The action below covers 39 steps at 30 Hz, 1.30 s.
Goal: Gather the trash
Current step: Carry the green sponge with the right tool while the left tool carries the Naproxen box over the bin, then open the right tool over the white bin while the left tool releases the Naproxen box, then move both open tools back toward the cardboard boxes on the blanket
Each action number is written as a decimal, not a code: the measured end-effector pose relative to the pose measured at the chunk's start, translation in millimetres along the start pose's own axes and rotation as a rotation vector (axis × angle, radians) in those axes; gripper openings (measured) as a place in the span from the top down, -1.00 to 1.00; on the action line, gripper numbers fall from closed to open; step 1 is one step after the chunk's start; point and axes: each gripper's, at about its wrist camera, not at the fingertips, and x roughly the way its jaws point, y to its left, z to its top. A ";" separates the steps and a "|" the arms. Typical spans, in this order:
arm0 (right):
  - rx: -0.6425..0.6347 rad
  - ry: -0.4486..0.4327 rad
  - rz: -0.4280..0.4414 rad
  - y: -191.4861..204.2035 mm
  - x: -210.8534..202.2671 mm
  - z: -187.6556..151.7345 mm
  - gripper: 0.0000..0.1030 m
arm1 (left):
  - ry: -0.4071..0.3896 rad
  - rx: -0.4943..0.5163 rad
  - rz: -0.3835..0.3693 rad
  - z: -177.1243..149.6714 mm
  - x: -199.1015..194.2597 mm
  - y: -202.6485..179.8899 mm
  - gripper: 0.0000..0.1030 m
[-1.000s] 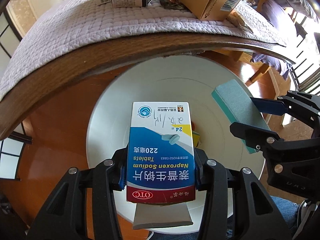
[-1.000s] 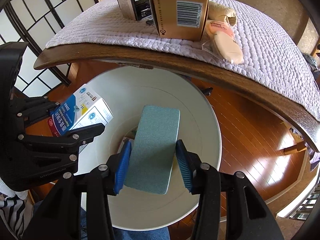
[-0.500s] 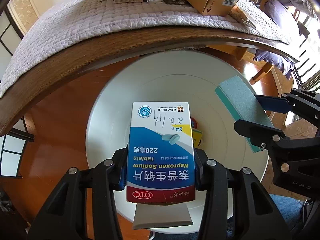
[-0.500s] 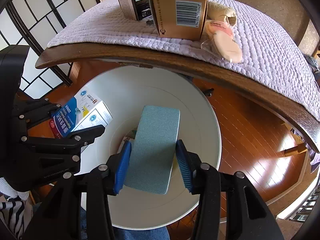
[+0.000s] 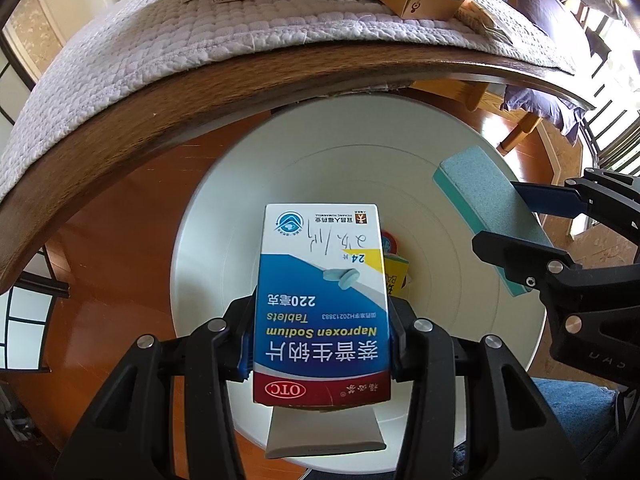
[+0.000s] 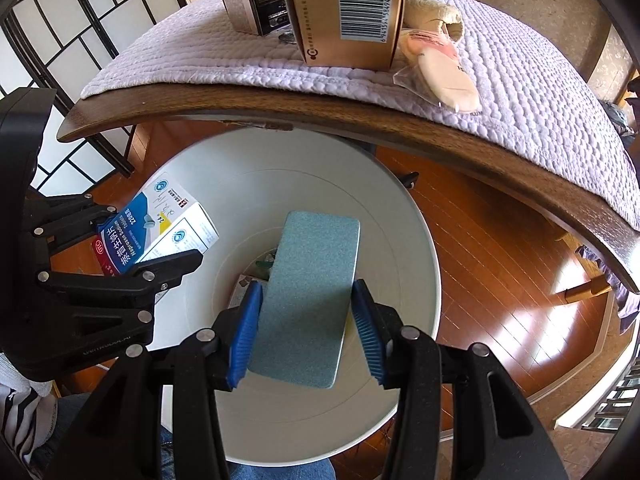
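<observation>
My left gripper [image 5: 322,340] is shut on a blue and white Naproxen tablet box [image 5: 322,300] and holds it over the open white bin [image 5: 400,176]. My right gripper [image 6: 306,332] is shut on a teal sponge block [image 6: 310,296], also above the bin [image 6: 400,240]. The sponge block shows at the right of the left wrist view [image 5: 488,212], the tablet box at the left of the right wrist view [image 6: 148,232]. Small scraps of trash [image 5: 394,264] lie at the bin's bottom.
The bin stands on a wooden floor [image 6: 500,264] under the edge of a wooden table [image 5: 160,108] with a quilted cloth [image 6: 200,60]. On it stand a brown carton [image 6: 344,12], a dark box [image 6: 256,4] and a wrapped pastry [image 6: 440,68].
Both grippers have shifted slightly relative to the table while still holding their items over the bin. Nothing has been let go.
</observation>
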 end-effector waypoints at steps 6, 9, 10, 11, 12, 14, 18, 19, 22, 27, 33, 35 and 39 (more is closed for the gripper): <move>0.012 -0.010 0.005 2.3 -1.2 1.5 0.05 | -0.014 0.010 -0.008 0.3 -1.7 2.5 -0.01; 0.031 -0.029 0.004 0.3 -5.0 2.6 -0.27 | -0.034 0.017 -0.009 1.4 -5.0 4.3 -0.23; 0.036 -0.030 0.006 -0.3 -5.5 2.7 -0.27 | -0.040 0.020 -0.007 1.6 -5.9 4.5 -0.23; 0.039 -0.031 0.004 -0.6 -5.9 2.8 -0.27 | -0.042 0.023 -0.005 2.2 -6.6 5.0 -0.23; 0.040 -0.032 0.002 -0.7 -6.5 2.8 -0.27 | -0.042 0.023 -0.005 2.8 -7.0 5.8 -0.23; 0.043 -0.033 0.003 -1.0 -7.8 3.1 -0.27 | -0.044 0.024 -0.007 3.7 -7.0 7.2 -0.28; 0.041 -0.037 -0.004 2.0 -8.8 5.0 -0.27 | -0.049 0.034 -0.005 5.8 -8.1 8.3 -0.30; 0.040 -0.039 -0.006 2.1 -9.5 5.0 -0.27 | -0.051 0.038 -0.003 6.5 -7.6 7.1 -0.30; 0.041 -0.040 -0.007 1.6 -10.3 6.1 -0.27 | -0.053 0.043 -0.002 8.7 -7.8 7.5 -0.30; 0.036 -0.049 -0.015 1.8 -15.7 8.3 -0.26 | -0.056 0.040 -0.006 6.7 -11.1 10.4 -0.30; 0.021 -0.102 -0.027 4.8 -43.4 9.8 -0.11 | -0.088 0.045 -0.008 6.5 -29.1 12.6 -0.30; 0.021 -0.136 -0.033 4.5 -56.5 9.6 -0.11 | -0.112 0.039 -0.018 8.9 -41.4 15.8 -0.30; 0.023 -0.218 -0.050 3.7 -83.7 15.4 -0.11 | -0.175 0.034 -0.020 16.9 -68.6 22.8 -0.30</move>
